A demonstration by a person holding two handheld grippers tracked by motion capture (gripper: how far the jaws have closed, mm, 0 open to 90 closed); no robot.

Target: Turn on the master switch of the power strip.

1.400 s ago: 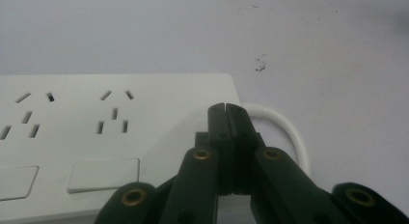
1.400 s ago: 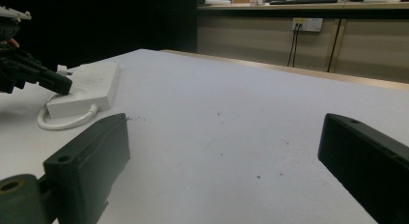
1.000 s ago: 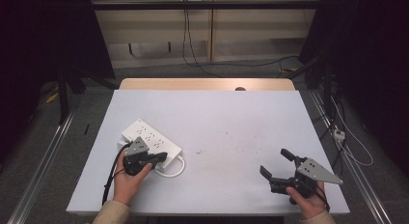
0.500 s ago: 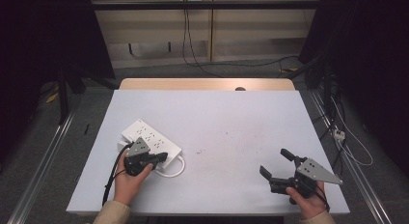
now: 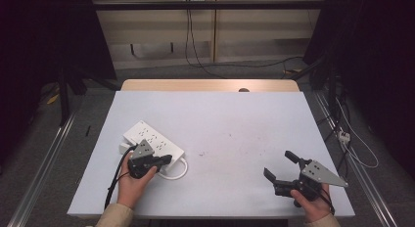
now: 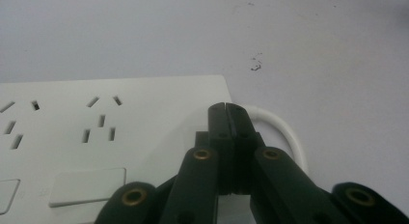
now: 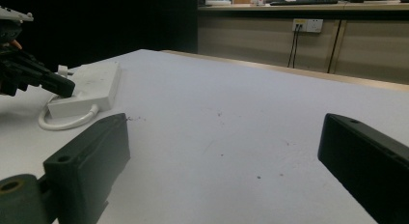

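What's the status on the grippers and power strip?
Left gripper shut, tips over the power strip end. Right gripper open, empty, off to the side. Cord loops beside the tips.

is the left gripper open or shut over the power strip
Shut. In the left gripper view the left gripper has its two black jaws pressed flat together with nothing between them, tips over the end of the white power strip.

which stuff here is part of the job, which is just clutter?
In the job:
- power strip, under the left gripper, jaws shut, tips on its near end
- its white cable loop
- right gripper, jaws open, nothing between them

Just lying about:
- floor cables beside the table
- wall socket
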